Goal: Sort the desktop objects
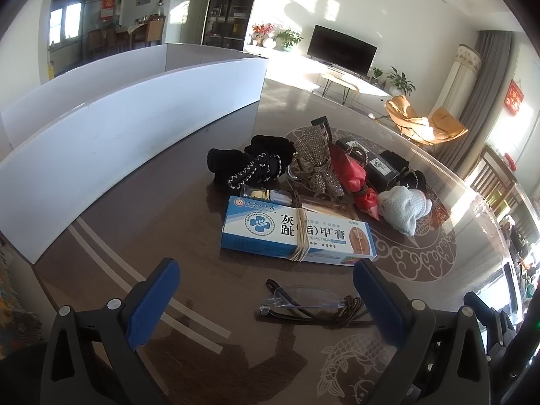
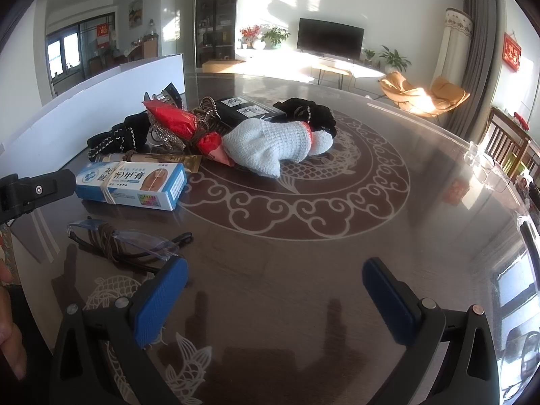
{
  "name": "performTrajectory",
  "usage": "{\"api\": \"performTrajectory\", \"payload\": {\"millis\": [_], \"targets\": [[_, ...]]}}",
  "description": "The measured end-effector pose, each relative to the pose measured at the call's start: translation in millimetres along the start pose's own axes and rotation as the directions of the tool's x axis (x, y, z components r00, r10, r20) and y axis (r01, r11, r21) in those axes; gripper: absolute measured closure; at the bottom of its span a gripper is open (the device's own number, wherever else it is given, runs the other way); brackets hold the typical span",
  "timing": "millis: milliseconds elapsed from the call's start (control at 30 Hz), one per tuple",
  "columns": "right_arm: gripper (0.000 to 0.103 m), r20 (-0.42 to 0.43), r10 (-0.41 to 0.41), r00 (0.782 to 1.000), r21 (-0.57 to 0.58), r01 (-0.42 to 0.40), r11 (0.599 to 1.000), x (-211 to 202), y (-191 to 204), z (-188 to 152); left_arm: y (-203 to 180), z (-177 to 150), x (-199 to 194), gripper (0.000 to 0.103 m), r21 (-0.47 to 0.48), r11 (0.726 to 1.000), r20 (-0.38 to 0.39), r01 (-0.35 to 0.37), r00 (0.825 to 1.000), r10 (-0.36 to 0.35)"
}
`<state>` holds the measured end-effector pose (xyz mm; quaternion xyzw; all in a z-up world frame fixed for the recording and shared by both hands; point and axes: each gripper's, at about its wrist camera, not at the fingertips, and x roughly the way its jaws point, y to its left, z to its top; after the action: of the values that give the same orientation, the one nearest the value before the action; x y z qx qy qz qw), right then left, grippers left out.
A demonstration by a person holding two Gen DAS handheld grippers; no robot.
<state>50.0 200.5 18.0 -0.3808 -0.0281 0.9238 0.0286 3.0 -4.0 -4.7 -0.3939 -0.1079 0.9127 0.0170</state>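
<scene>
Lying nearest the two grippers, the folded clear glasses with a brown cord wound round them rest on the desk just in front of the blue-and-white ointment box; behind that box the rest of the clutter is heaped toward the white partition along the desk's far left edge.

Both tools hover empty: the left gripper has its blue fingers spread wide with nothing between them, and the right gripper stands just as wide and holds nothing.

Trouble looks likeliest from the glasses; thin, slick and flat on a glossy top, they may skid out of a pinch, and the loose cord could snag a finger. Pulling one thing from the heap may drag its neighbours, since the pieces overlap.

Counted: one pair of glasses, one ointment box bound with a straw tie, one white knitted glove, one red packet, one black box, one sequinned piece, one gold tube; the black fabric items I cannot count apart.
</scene>
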Motion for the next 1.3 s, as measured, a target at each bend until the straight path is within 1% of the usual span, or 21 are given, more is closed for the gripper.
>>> {"api": "performTrajectory", "payload": {"millis": [100, 267, 433, 567, 700, 767, 833, 933, 1000, 1067, 1100, 1133, 1167, 1200, 1233, 1267, 1300], "targets": [[0.000, -0.002, -0.001, 1.000, -0.001, 0.001, 1.000, 1, 0, 0, 1, 0, 0, 0.000, -0.005, 1.000, 0.001, -0.006, 1.000, 0.006], [0.000, -0.003, -0.002, 1.000, -0.001, 0.002, 1.000, 1, 0, -1, 10, 1, -1, 0.000, -0.046, 0.999, 0.003, -0.016, 1.000, 0.016], [0.000, -0.001, 0.007, 1.000, 0.009, -0.007, 1.000, 1, -2, 0, 13, 0, -8, 0.000, -0.060, 0.998, 0.030, -0.034, 0.999, 0.036], [0.000, -0.002, 0.018, 1.000, 0.011, -0.018, 1.000, 1, -3, 0, 16, 0, -9, 0.000, -0.075, 0.996, 0.031, -0.051, 0.998, 0.054], [0.000, 0.019, 0.041, 0.999, 0.010, -0.042, 0.999, -3, -3, -1, 31, 1, -17, 0.000, -0.139, 0.989, 0.056, -0.052, 0.997, 0.061], [0.000, 0.021, 0.075, 0.997, -0.005, -0.075, 0.997, -4, -1, -1, 40, 1, -20, 0.000, -0.178, 0.982, 0.065, -0.057, 0.995, 0.070], [0.000, 0.011, 0.151, 0.988, -0.043, -0.150, 0.988, -3, 6, 1, 46, 1, -24, 0.000, -0.209, 0.976, 0.074, -0.068, 0.994, 0.085], [0.000, 0.013, 0.264, 0.964, -0.097, -0.261, 0.960, -5, 22, 10, 52, -1, -31, 0.000, -0.237, 0.968, 0.103, -0.085, 0.988, 0.112], [0.000, 0.008, 0.334, 0.942, -0.134, -0.330, 0.934, -5, 39, 19, 56, -2, -36, 0.000, -0.257, 0.961, 0.121, -0.098, 0.984, 0.133], [0.000, -0.043, 0.383, 0.923, -0.184, -0.384, 0.905, 4, 60, 27, 61, -2, -38, 0.000, -0.283, 0.953, 0.124, -0.105, 0.982, 0.145], [0.000, -0.070, 0.380, 0.922, -0.217, -0.386, 0.897, 10, 72, 28, 64, -3, -38, 0.000, -0.296, 0.950, 0.119, -0.103, 0.982, 0.144], [0.000, -0.091, 0.362, 0.928, -0.251, -0.373, 0.893, 17, 82, 29, 67, -3, -37, 0.000, -0.307, 0.946, 0.111, -0.100, 0.984, 0.140], [0.000, -0.110, 0.337, 0.935, -0.281, -0.354, 0.892, 24, 90, 28, 70, -3, -36, 0.000, -0.319, 0.943, 0.102, -0.097, 0.985, 0.136], [0.000, -0.127, 0.294, 0.948, -0.301, -0.319, 0.899, 31, 95, 26, 72, -3, -35, 0.000, -0.327, 0.940, 0.095, -0.097, 0.986, 0.135], [0.001, -0.146, 0.244, 0.959, -0.303, -0.278, 0.911, 38, 96, 26, 73, -3, -34, 0.000, -0.331, 0.938, 0.090, -0.099, 0.987, 0.136], [0.001, -0.152, 0.246, 0.957, -0.264, -0.279, 0.923, 41, 90, 29, 72, -3, -34, 0.000, -0.329, 0.939, 0.086, -0.102, 0.987, 0.137], [0.001, -0.145, 0.230, 0.962, -0.221, -0.258, 0.941, 42, 81, 31, 71, -3, -33, 0.000, -0.324, 0.940, 0.084, -0.103, 0.987, 0.137]]}}
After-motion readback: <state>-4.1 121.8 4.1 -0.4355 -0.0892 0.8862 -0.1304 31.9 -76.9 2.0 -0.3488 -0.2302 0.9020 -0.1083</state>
